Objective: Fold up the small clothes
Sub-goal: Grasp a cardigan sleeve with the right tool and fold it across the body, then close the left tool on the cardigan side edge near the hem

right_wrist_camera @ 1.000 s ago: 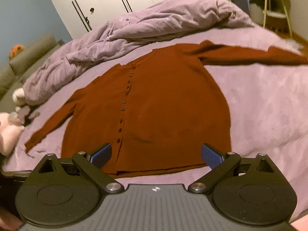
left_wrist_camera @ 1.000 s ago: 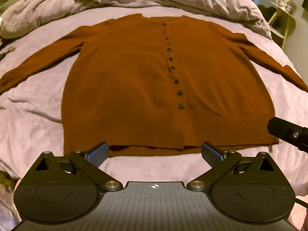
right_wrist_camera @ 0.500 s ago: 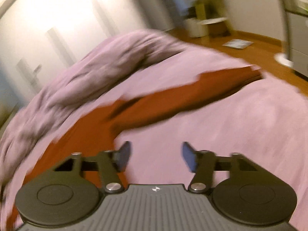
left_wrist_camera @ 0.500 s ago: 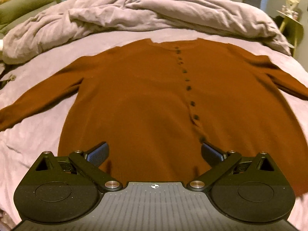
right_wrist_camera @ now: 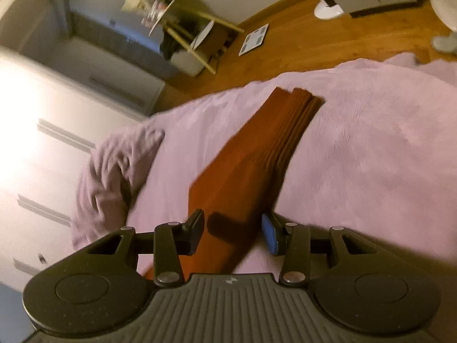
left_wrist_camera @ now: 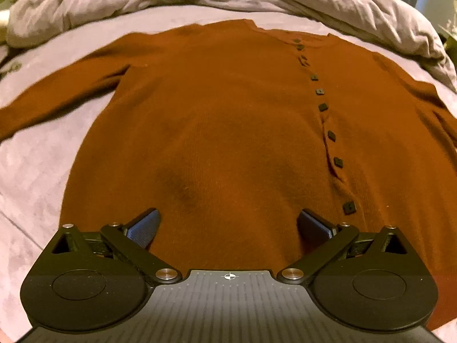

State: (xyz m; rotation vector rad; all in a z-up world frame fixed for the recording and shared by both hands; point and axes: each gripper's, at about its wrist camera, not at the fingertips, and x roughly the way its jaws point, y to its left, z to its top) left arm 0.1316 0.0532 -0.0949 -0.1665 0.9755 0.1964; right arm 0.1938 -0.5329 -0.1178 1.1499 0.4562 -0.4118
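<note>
One cardigan (left_wrist_camera: 217,131) lies flat and face up on the bed (left_wrist_camera: 34,177), collar at the far side, hem near, both sleeves spread outward. Count nine dark buttons visible on the placket, running near to far right of centre.

Your left gripper (left_wrist_camera: 228,225) hovers over the lower body panel, close to the hem, with its jaws spread wide and nothing between them. No contact with the knit can be confirmed.

Your right gripper (right_wrist_camera: 232,234) sits over one sleeve (right_wrist_camera: 257,157). The sleeve's long axis runs straight away from the tool, from between the fingers out to the cuff (right_wrist_camera: 297,97) at the far end, near the bed's edge. The jaws have just been closing and now stand partly closed, straddling the sleeve's width. The pads do not appear to press the fabric, so treat it as not yet gripped.

The right hand is the nearer one to this sleeve. The next fold probably depends on pinching it and carrying it across the body panel.
</note>
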